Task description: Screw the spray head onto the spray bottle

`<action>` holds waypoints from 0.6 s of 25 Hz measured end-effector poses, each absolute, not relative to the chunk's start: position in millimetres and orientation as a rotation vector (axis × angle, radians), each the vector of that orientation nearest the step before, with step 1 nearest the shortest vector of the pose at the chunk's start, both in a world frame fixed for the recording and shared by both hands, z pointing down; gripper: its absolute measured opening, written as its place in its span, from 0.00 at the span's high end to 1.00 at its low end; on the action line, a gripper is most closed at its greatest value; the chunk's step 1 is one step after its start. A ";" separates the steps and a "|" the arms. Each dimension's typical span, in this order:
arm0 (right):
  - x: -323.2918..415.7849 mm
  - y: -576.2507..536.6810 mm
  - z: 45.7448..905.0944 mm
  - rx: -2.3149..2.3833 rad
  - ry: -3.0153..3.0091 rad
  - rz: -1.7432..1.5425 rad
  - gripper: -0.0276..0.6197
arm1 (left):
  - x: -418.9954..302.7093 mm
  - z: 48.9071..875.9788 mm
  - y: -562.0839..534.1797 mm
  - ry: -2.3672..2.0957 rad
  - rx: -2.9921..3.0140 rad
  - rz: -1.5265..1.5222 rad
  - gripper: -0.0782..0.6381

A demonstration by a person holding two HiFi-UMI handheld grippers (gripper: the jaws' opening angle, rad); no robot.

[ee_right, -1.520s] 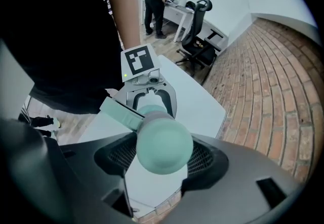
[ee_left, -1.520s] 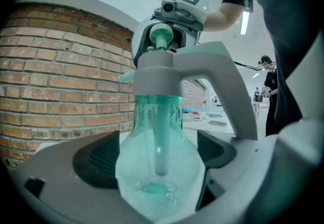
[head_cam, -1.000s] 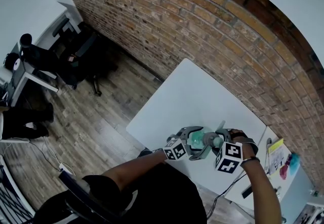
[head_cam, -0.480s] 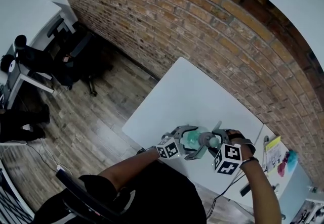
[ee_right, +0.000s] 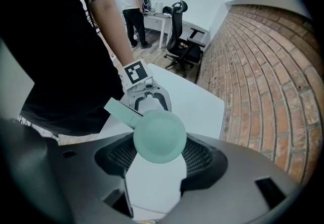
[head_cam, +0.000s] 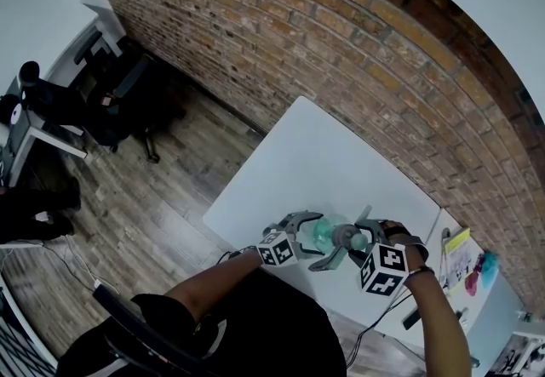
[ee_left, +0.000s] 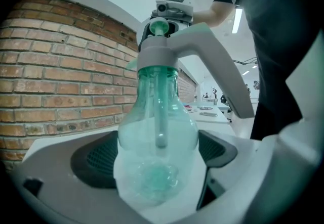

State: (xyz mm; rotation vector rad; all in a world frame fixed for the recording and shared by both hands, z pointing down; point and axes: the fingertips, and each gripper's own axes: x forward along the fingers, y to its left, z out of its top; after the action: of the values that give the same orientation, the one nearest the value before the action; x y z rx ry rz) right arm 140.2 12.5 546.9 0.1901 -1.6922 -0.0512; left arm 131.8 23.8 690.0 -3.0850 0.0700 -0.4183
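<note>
Over the white table's (head_cam: pixel 324 154) near edge, the right gripper (head_cam: pixel 347 240) is clamping the spray head (ee_left: pixel 162 51) on the spray bottle (ee_left: pixel 157 137). The left gripper's (head_cam: pixel 303 229) jaws are standing apart either side of it.

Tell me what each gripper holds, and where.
Right gripper clamps the spray head of the spray bottle; left gripper is open, holding nothing.

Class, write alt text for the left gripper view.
A translucent green spray bottle, its grey spray head on top, sits between the left gripper's open jaws. The right gripper holds the head from beyond; a brick wall runs at left.
</note>
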 end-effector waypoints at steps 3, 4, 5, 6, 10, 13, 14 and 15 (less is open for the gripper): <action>140.8 12.5 546.9 0.191 -1.699 -0.037 0.53 | 132.8 690.2 24.4 0.071 -3.082 -0.413 0.22; 140.5 12.4 546.5 0.194 -1.704 -0.026 0.53 | 132.6 690.3 24.5 0.072 -3.081 -0.411 0.22; 140.2 12.1 545.9 0.203 -1.712 -0.005 0.53 | 132.2 690.3 24.3 0.074 -3.080 -0.409 0.22; 140.1 11.6 545.2 0.220 -1.721 0.027 0.53 | 132.1 690.1 24.0 0.079 -3.078 -0.408 0.22; 142.8 10.0 544.3 0.307 -1.734 0.142 0.53 | 134.6 690.3 23.9 0.108 -3.080 -0.400 0.22; 143.3 9.7 544.5 0.377 -1.711 0.197 0.53 | 135.0 689.9 24.0 0.124 -3.081 -0.397 0.22; 143.3 10.1 544.4 0.397 -1.705 0.212 0.53 | 134.9 689.8 24.2 0.126 -3.080 -0.398 0.22; 143.3 10.6 544.3 0.416 -1.701 0.227 0.53 | 134.8 689.9 24.5 0.127 -3.079 -0.399 0.22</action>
State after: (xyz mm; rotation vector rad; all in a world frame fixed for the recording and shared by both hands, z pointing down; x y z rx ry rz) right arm 143.3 10.6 544.3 0.4157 -1.7007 0.2271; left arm 134.8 24.5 689.9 -3.0789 0.1269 -0.3989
